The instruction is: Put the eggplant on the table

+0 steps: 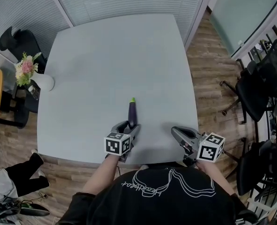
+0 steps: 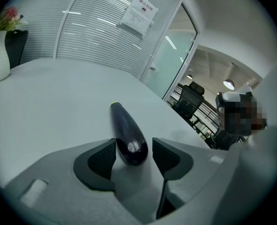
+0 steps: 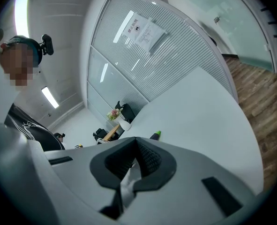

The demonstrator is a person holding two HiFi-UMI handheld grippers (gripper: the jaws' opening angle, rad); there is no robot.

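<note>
A dark purple eggplant with a green stem tip lies on the pale grey table near its front edge, pointing away from me. My left gripper stands open around its near end. In the left gripper view the eggplant rests on the table between the two pads, with a gap showing at the right pad. My right gripper hovers at the table's front right and is shut with nothing in it. In the right gripper view its pads meet, and the eggplant's green tip peeks out beyond them.
A white vase with flowers stands at the table's left edge. Black office chairs are on the wooden floor to the right, another chair at the back left. Glass walls with blinds run behind the table.
</note>
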